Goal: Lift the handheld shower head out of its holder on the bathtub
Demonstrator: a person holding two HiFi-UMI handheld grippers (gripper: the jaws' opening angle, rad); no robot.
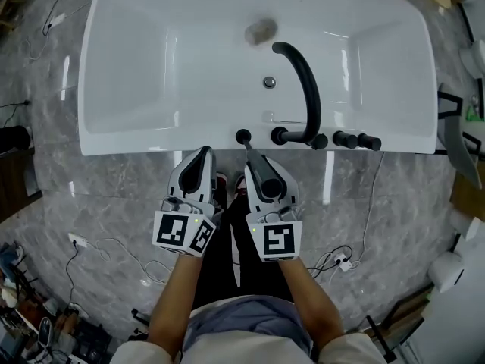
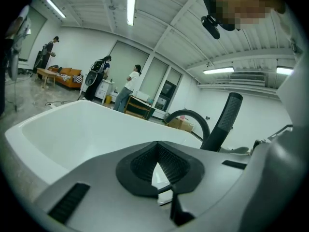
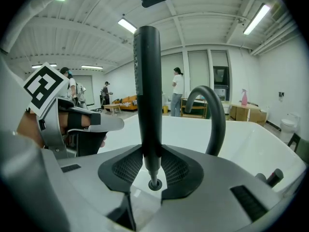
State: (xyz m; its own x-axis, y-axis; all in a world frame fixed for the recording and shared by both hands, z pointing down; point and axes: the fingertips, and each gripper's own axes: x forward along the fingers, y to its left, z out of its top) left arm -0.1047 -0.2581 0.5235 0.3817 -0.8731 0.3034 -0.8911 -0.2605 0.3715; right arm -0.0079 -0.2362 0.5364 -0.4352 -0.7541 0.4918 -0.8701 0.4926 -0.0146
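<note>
One shower head (image 3: 147,95), upright, clamped in right gripper (image 3: 153,172)

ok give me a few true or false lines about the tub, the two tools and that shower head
1. The right tool grips the slim black handheld shower head. True.
2. The left tool holds the curved black spout. False: its jaws are together on nothing, and the spout stands apart over the tub.
3. The white bathtub is full of water. False: no water shows, and the round silver drain lies bare.
4. Black knobs sit on the tub's rim beside the spout's base. True.
</note>
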